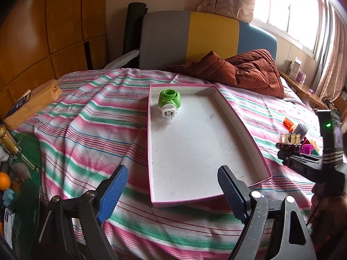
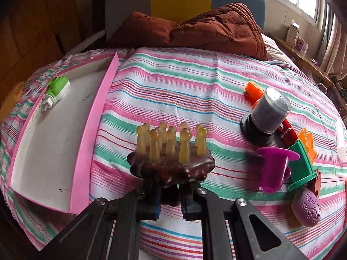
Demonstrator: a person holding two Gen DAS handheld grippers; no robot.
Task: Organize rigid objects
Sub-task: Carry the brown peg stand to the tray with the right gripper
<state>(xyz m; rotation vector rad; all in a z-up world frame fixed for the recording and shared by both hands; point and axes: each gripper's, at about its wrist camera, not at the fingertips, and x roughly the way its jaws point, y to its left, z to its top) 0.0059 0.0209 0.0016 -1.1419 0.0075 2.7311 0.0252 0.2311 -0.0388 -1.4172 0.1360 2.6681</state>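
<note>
From the left wrist view, the left gripper [image 1: 173, 182] hangs with its jaws wide and nothing between them, just short of the near end of the pink-edged tray [image 1: 219, 96] that lies on the striped bedspread [image 1: 86, 117]. One thing is in the tray: a green plug-in device [image 1: 168, 103], lying in the tray's far corner with its prongs toward the camera. The rest of the tray floor is bare. To the right of the tray, the right gripper [image 1: 284, 149] holds a brown massager [image 1: 289, 144] clear of the tray's side.

From the right wrist view, the right gripper [image 2: 169, 192] is clamped narrow on the base of the brown massager [image 2: 171, 169], whose pale knobbed pegs, about ten, stand upright. The tray [image 2: 102, 99] lies to the left of it, well apart. To the right of the massager, away from the tray, the loose heap remains: one grey jar [image 2: 269, 114], one purple cup [image 2: 274, 169], one purple egg [image 2: 308, 205], one green piece [image 2: 303, 164], one red tube [image 2: 288, 131] and at least two orange pieces [image 2: 253, 92].

By my judgement the sorting is early: one item placed, one in hand, at least seven waiting.
</note>
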